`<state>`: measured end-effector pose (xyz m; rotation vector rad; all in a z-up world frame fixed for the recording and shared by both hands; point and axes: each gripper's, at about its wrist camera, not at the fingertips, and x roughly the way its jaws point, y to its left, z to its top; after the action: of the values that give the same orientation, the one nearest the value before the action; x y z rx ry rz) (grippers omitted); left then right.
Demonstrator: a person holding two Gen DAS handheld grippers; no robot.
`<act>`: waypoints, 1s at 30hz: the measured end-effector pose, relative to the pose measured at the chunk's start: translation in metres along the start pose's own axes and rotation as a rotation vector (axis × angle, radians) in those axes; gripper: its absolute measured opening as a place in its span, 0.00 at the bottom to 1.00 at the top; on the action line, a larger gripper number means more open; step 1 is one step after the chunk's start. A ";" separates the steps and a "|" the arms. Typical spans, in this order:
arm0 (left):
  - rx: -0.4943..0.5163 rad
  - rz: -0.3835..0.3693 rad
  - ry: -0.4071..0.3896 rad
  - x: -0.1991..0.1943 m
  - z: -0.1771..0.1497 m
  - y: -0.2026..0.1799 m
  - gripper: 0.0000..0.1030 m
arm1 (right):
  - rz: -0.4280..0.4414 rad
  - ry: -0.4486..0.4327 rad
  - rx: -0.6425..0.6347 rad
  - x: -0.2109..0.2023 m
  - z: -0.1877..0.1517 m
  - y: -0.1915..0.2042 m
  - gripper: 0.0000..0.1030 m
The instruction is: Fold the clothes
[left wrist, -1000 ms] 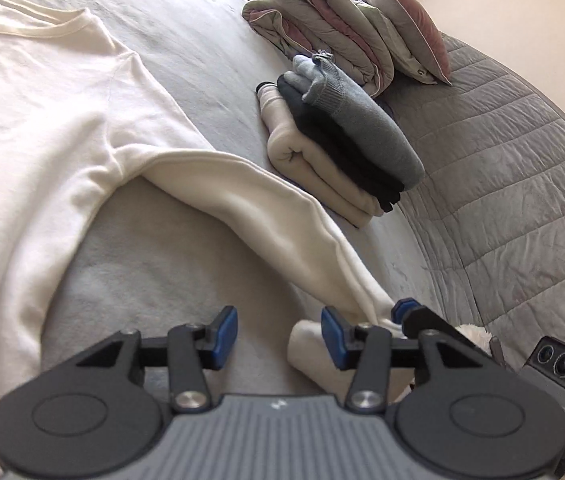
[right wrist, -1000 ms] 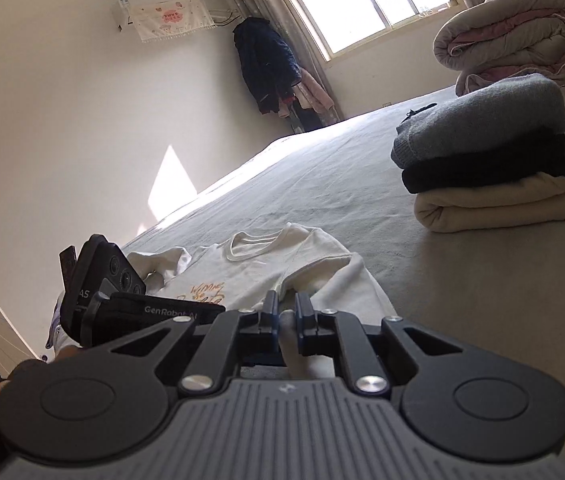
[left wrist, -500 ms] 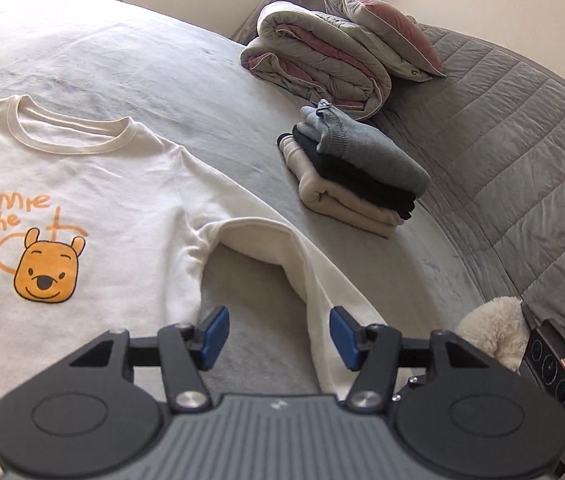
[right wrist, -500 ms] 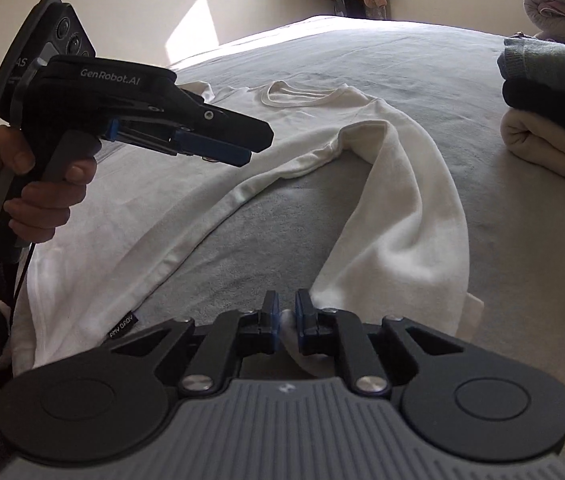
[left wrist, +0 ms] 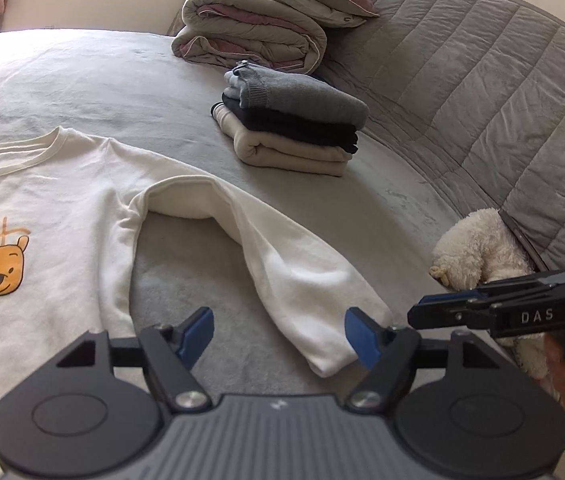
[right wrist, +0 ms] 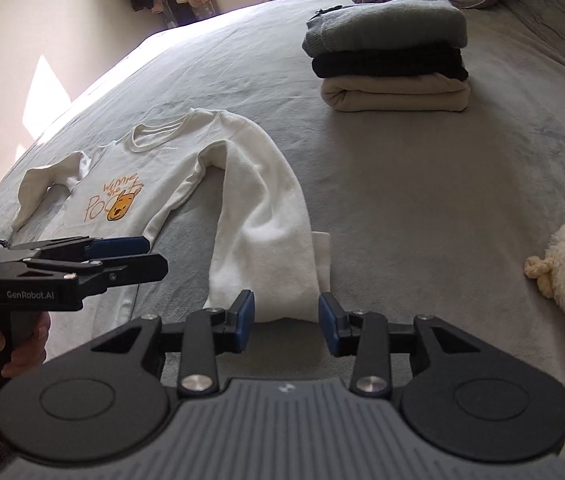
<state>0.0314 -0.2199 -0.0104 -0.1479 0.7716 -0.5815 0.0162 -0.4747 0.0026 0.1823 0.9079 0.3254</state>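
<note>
Grey bedding (left wrist: 322, 208) carries a cream sweatshirt (right wrist: 170, 184) laid flat, print up, beside a folded stack (left wrist: 294, 120). Both tools are empty: the left gripper (left wrist: 278, 334) has its jaws spread wide above the bed by the near sleeve (left wrist: 282, 272); the right gripper (right wrist: 286, 318) has its jaws spread at that sleeve's cuff. Folding looks barely begun; the next move likely calls for gripping the sleeve and carrying it across the chest. Only the right view shows the far sleeve (right wrist: 38, 184), bunched.
</note>
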 end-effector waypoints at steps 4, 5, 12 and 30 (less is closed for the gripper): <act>0.129 -0.003 0.007 0.015 -0.005 -0.019 0.74 | -0.144 -0.051 0.120 -0.001 0.001 -0.008 0.39; 0.157 -0.006 0.008 0.018 -0.007 -0.023 0.74 | -0.174 -0.059 0.154 0.000 0.001 -0.010 0.39; 0.291 0.004 0.017 0.047 -0.019 -0.041 0.75 | -0.173 -0.117 0.338 0.010 -0.017 -0.031 0.42; -0.488 -0.158 0.014 0.071 -0.011 0.061 0.09 | -0.100 -0.173 0.385 0.015 -0.034 -0.042 0.46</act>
<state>0.0911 -0.2066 -0.0819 -0.6595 0.9104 -0.5346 0.0063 -0.5082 -0.0416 0.5103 0.7981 0.0375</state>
